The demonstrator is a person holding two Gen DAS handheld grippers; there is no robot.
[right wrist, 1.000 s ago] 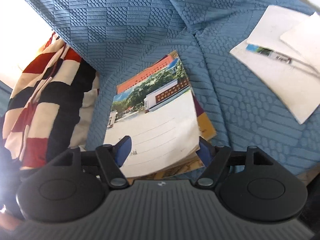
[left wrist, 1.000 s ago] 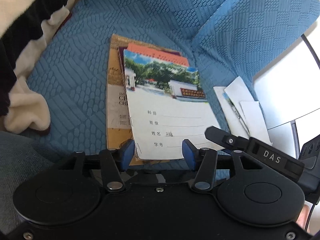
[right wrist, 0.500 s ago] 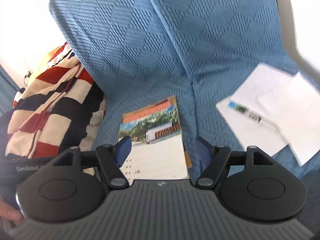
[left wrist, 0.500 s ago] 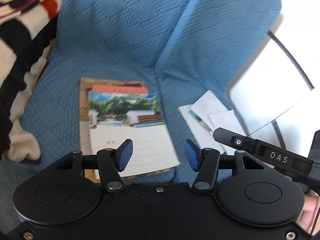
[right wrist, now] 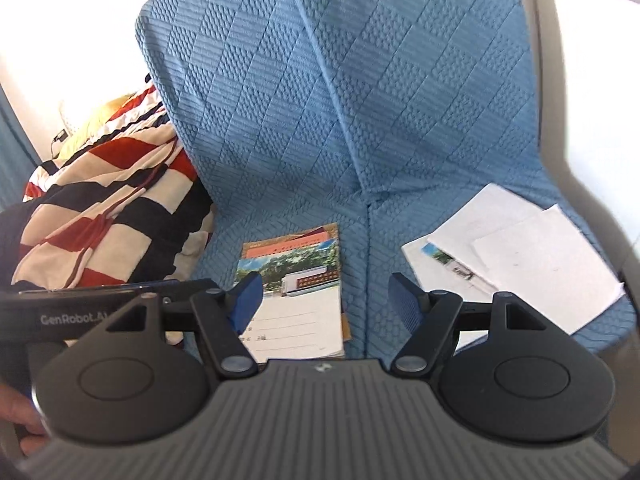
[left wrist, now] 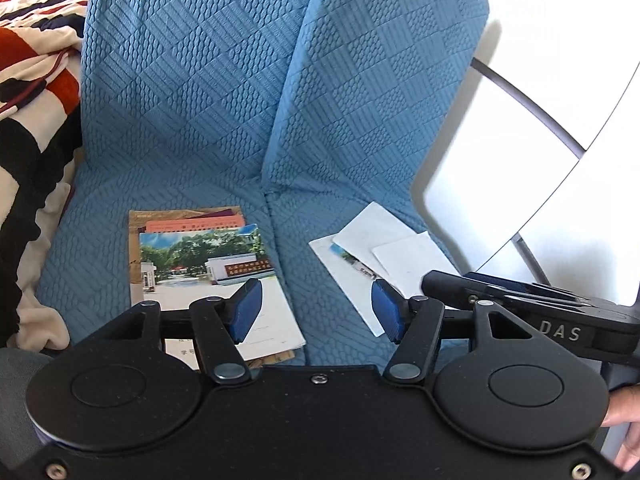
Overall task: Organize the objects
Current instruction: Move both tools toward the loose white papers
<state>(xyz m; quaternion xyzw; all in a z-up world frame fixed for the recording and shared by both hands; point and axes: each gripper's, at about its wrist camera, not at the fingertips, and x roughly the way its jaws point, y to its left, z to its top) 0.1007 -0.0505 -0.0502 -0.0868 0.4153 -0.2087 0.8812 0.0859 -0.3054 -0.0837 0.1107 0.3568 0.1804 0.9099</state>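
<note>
Through the left wrist view, my left gripper (left wrist: pixel 316 312) hung empty, jaws just widening, above the stacked notebooks (left wrist: pixel 208 276) on the blue sofa (left wrist: pixel 192 120); through the right, my right gripper (right wrist: pixel 326 302) gaped empty; loose white papers (right wrist: pixel 520 256) probably remained unsorted.
</note>
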